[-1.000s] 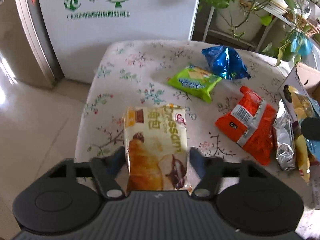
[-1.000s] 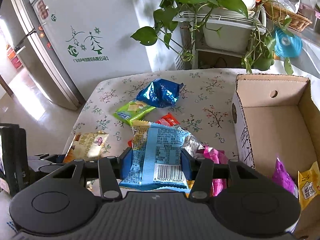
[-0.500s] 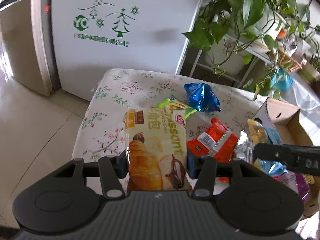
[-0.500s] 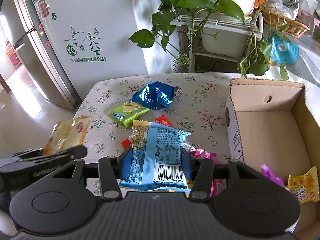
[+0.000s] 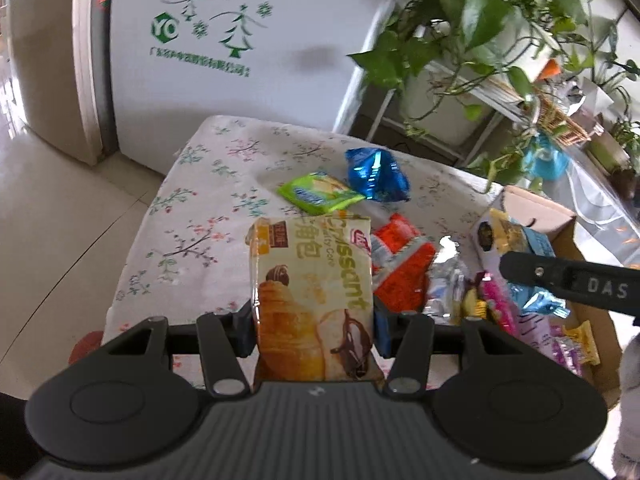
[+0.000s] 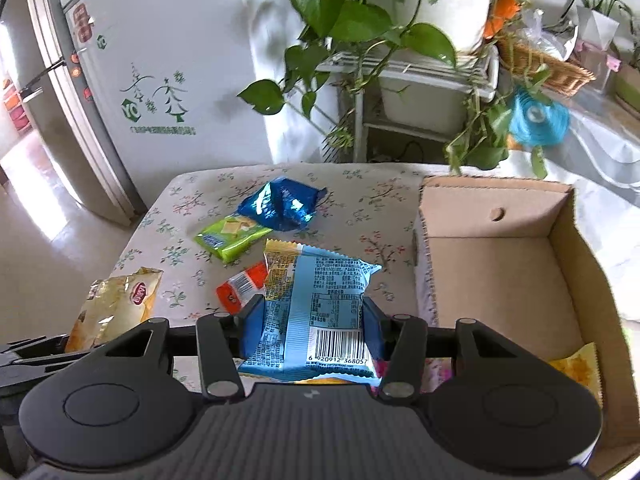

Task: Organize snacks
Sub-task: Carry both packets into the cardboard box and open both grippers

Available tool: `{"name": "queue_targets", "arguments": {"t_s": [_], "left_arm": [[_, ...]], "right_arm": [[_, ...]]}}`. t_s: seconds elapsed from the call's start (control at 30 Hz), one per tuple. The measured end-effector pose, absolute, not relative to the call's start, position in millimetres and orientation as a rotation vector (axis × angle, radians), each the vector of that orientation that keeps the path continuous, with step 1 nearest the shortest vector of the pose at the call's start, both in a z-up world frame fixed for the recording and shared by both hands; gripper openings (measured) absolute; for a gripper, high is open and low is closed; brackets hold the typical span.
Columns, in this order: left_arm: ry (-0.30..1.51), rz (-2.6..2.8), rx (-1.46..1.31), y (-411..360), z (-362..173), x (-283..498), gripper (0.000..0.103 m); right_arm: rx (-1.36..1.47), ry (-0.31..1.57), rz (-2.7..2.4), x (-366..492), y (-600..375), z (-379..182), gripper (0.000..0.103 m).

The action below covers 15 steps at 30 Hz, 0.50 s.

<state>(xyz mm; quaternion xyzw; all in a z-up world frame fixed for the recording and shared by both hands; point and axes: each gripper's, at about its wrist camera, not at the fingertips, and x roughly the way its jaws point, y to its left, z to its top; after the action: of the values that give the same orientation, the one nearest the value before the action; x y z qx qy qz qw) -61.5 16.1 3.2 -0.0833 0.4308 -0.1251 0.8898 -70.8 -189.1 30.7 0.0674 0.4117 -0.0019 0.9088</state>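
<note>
Clamping croissant pack (image 5: 312,300) and blue packet (image 6: 316,312), both grippers above floral tablecloth (image 5: 208,208) near fridge (image 5: 240,40).

Cardboard box (image 6: 496,276): top open, far half of floor bare, yellow packet (image 6: 578,368) in near corner. Tablecloth (image 5: 208,216): left side bare. Centre blocked by green packet (image 6: 230,236), blue foil bag (image 6: 282,204), orange packet (image 5: 400,268).

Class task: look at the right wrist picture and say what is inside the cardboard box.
The cardboard box is mostly bare inside. A yellow packet lies at its near end, beside something pink. The right tool hides the rest.
</note>
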Motion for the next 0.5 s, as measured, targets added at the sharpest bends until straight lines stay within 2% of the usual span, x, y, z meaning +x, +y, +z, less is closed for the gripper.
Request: {"name": "queue_targets", "arguments": {"t_s": [0.5], "left_arm": [[0.848, -0.44, -0.151, -66, 39, -70, 0.052]], "right_arm": [[0.219, 0.738, -0.051, -92, -237, 61, 0.057]]}}
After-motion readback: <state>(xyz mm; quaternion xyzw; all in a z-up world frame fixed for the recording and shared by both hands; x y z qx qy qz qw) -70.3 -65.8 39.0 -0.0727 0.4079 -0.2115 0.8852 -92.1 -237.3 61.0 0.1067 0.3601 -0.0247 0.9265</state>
